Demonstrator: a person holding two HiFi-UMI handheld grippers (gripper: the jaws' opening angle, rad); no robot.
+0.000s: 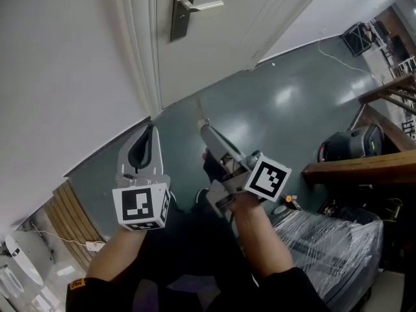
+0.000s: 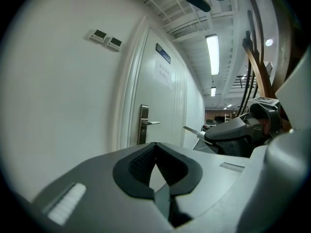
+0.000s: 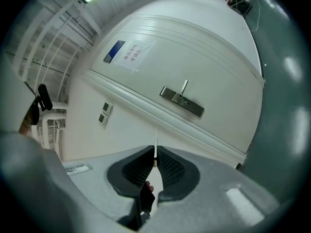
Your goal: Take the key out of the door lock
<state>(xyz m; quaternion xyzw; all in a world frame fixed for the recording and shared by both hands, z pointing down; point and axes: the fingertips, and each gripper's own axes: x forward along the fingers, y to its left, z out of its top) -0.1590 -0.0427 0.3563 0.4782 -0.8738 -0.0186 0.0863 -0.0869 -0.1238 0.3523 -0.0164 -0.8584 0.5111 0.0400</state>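
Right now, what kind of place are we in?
Probably an office or lab corridor: a white door with a lever handle and a sign, two wall control panels beside it, strip lights overhead, and a grey floor.

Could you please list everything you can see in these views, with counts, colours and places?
door: 1, white, ahead of both grippers
handle: 1, silver, on the door
plate: 1, blue, high on the door
notice: 1, white paper, below the plate
switches: 2, white, on the wall left of the door
floor: grey-green, glossy
board: 1, brown wood, at the head view's right edge
bundle: 1, wrapped in clear plastic, lower right of the head view
key: 1, pale, edge-on between the right gripper's pads, clear of the lock
left gripper: 1, grey, jaws together, empty
right gripper: 1, grey, jaws closed on the key
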